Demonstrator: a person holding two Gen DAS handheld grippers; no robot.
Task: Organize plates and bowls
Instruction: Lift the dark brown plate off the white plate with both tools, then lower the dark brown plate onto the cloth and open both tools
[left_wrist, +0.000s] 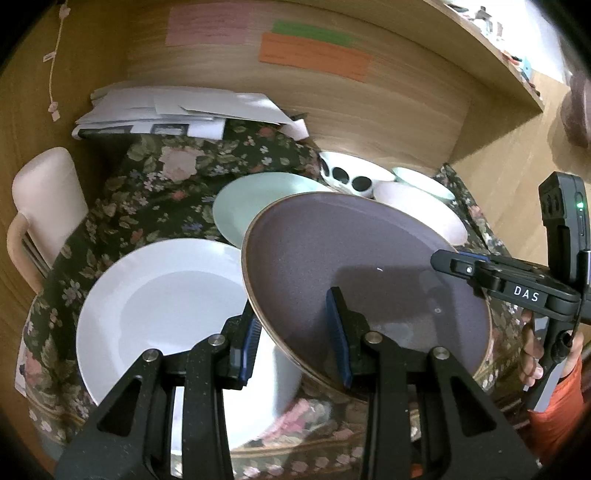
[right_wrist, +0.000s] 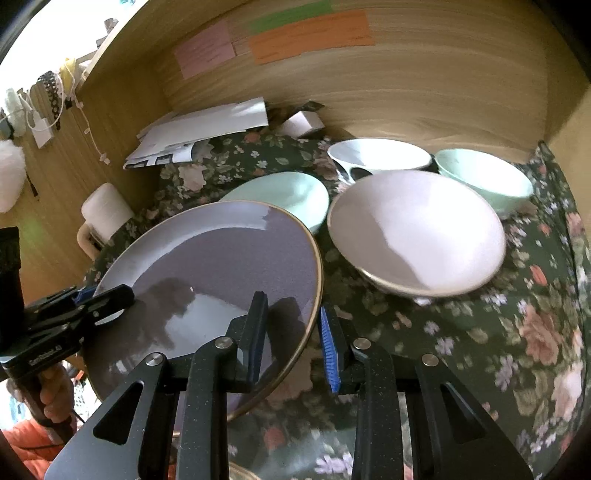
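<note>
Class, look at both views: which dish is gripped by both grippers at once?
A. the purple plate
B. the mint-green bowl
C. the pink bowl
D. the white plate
A: the purple plate has its rim between the fingers of the left gripper and of the right gripper.

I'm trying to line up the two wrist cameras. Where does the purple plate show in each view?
Left wrist view: the purple plate fills centre-right, its near rim between the left gripper fingers.
Right wrist view: the same plate sits lower left, its right rim between the right gripper fingers.
Shared landmark: the orange paper note on the wooden back wall.
</note>
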